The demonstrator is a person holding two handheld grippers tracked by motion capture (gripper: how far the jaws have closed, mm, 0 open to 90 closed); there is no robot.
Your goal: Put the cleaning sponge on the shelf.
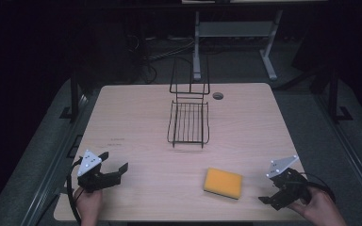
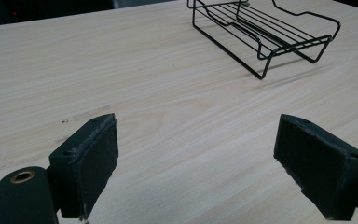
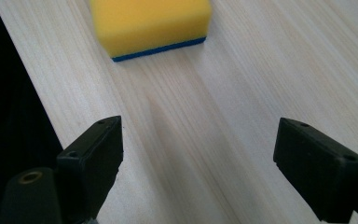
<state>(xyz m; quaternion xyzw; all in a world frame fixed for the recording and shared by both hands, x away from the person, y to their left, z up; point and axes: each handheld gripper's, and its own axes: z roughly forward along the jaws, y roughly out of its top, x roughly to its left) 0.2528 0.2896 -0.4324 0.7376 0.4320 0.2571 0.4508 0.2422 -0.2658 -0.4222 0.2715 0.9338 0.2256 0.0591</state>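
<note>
A yellow sponge (image 1: 223, 182) with a blue underside lies flat on the wooden table (image 1: 141, 122), near the front right; in the right gripper view the sponge (image 3: 150, 25) is straight ahead of the jaws. My right gripper (image 1: 269, 189) rests at the table's front right corner, open and holding nothing, a short way right of the sponge. A black wire rack (image 1: 188, 122) stands at the middle of the table. My left gripper (image 1: 113, 161) sits near the front left edge, open, jaws wide apart over bare wood, with the rack (image 2: 265, 37) ahead to its right.
A round cable hole (image 1: 218, 96) is behind the rack at the table's back. A dark floor with cables and a white desk frame (image 1: 197, 52) lies beyond the table. The table edge (image 3: 32, 98) runs close along the right gripper's left jaw.
</note>
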